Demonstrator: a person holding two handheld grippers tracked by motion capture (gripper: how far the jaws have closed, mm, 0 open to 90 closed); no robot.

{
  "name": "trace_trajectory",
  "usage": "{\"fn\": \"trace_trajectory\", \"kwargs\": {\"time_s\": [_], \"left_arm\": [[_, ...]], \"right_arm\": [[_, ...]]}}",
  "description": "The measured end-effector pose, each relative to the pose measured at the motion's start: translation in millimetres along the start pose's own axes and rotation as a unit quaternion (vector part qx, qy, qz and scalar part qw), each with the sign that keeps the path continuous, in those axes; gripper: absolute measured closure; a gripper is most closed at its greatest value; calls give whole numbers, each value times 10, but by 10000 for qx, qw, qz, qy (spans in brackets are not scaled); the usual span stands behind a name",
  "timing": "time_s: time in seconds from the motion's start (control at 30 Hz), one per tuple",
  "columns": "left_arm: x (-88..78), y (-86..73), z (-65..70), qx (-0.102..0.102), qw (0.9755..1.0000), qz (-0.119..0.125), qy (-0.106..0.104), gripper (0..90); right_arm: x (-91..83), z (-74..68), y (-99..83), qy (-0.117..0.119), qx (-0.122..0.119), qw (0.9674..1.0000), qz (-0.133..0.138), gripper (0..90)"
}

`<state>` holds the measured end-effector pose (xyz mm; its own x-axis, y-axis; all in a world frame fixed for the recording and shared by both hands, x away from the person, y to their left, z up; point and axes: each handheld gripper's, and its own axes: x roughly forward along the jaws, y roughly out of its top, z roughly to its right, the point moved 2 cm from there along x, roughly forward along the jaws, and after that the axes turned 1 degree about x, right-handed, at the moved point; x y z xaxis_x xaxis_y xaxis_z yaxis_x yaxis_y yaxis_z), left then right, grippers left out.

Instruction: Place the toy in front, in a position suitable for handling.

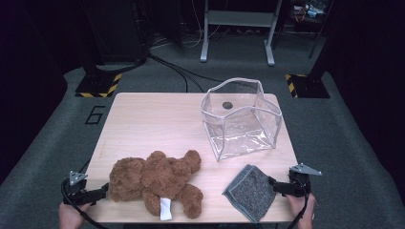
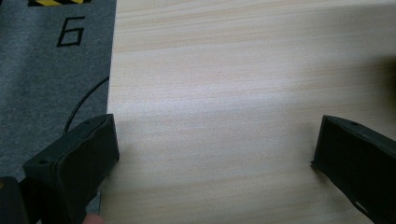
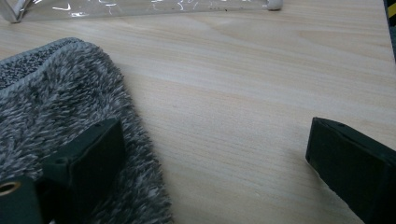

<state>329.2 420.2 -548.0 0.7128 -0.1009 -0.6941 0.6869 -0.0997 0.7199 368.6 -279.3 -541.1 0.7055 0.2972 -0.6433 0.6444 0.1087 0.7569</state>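
Observation:
A brown teddy bear [image 1: 157,181] lies on its side near the table's front edge, a white tag at its leg. A grey fuzzy cloth [image 1: 250,192] [image 3: 56,121] lies front right. A clear plastic bag [image 1: 241,119] stands open behind it. My left gripper [image 1: 98,193] [image 2: 215,154] sits open at the front left corner, just left of the bear's head, with bare wood between its jaws. My right gripper [image 1: 277,187] [image 3: 215,163] is open at the cloth's right edge; one jaw rests over the cloth, the other over bare wood.
The wooden table [image 1: 153,119] stands on grey carpet with a "6" mark [image 1: 94,114] at its left. Cables [image 1: 176,71] run across the floor behind. A metal desk frame [image 1: 237,33] and dark stands with yellow-black bases [image 1: 98,86] stand at the back.

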Motion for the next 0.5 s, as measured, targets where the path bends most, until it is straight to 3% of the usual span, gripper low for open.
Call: {"fn": "trace_trajectory", "kwargs": {"time_s": [0.47, 0.5], "left_arm": [[-2, -2, 2, -11, 10000, 5, 12, 0], [12, -2, 2, -7, 9999, 114, 51, 0]], "right_arm": [[-2, 0, 0, 9, 2, 10000, 5, 45], [-7, -4, -1, 11, 17, 10000, 31, 45]]}}
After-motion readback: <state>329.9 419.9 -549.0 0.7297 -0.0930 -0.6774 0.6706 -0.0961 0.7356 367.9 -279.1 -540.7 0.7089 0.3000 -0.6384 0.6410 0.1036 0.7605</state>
